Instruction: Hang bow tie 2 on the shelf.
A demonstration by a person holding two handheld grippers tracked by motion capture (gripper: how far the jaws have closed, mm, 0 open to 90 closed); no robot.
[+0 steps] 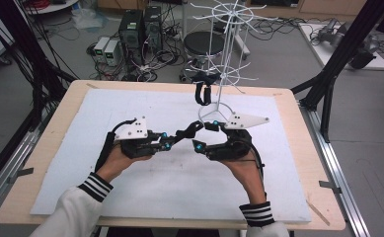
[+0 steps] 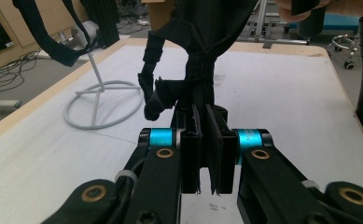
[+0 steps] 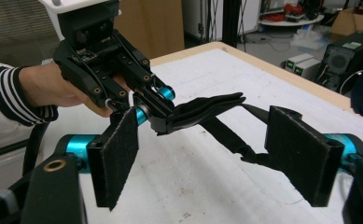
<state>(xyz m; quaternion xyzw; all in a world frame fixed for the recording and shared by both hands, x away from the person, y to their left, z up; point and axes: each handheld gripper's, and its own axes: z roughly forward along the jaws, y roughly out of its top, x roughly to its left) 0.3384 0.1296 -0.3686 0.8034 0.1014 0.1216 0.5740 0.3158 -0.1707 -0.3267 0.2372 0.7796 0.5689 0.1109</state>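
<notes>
A black fabric strap (image 1: pixel 189 132) hangs between the two grippers above the white mat. My left gripper (image 1: pixel 173 140) is shut on one end of it; in the left gripper view the pads (image 2: pixel 191 140) pinch the strap (image 2: pixel 202 70), which runs up and away. My right gripper (image 1: pixel 205 134) faces the left one from the right. In the right gripper view its jaws (image 3: pixel 202 123) stand wide apart, with the strap (image 3: pixel 205 109) and its thin band passing between them and touching neither pad (image 3: pixel 116 156). The left gripper (image 3: pixel 153 109) shows there too, clamped on the strap.
A white wire rack (image 1: pixel 227 54) stands at the table's far middle, its ring base (image 2: pixel 103 103) on the mat, with another black strap (image 1: pixel 203 93) hanging from it. The white mat (image 1: pixel 130 103) covers the wooden table (image 1: pixel 288 94). Computers (image 1: pixel 133 29) and a stool (image 1: pixel 203 42) stand on the floor beyond.
</notes>
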